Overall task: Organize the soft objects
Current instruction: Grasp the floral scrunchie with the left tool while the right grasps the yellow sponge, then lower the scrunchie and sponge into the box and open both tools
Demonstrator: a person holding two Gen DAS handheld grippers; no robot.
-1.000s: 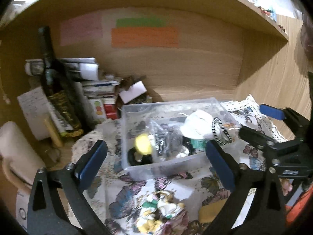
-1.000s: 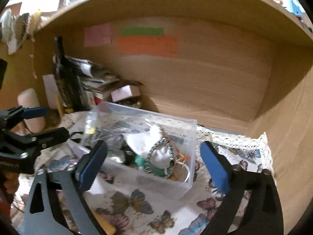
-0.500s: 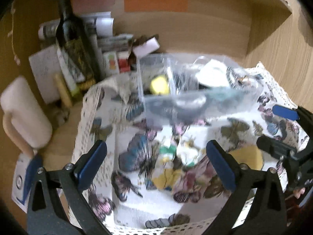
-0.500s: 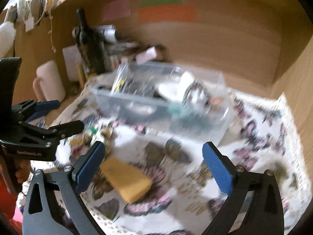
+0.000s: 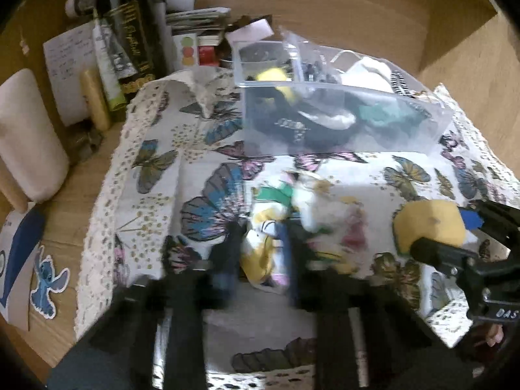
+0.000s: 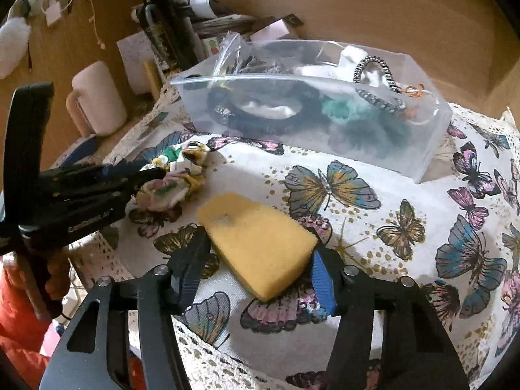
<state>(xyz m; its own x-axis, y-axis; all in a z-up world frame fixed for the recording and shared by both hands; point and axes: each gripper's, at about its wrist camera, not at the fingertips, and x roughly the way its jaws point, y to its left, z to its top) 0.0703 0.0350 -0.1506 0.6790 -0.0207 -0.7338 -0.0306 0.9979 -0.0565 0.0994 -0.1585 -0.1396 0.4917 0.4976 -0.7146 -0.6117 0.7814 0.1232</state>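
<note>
Two close, downward wrist views, shared butterfly cloth (image 5: 156, 175) (image 6: 406, 214)

A yellow wedge-shaped sponge (image 6: 260, 243) lies flat on the butterfly cloth (image 6: 406, 195) near a crumpled floral scrunchie (image 6: 175, 175), both before a clear bin (image 6: 325, 113) of soft accessories.

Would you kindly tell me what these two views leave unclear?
- Left tongs, left wrist view: motion blur hides whether they pinch the floral cloth.
- Clear bin, both views: contents overlap behind hazy plastic.
- Sponge, right wrist view: contact with the right tongs is uncertain.
</note>
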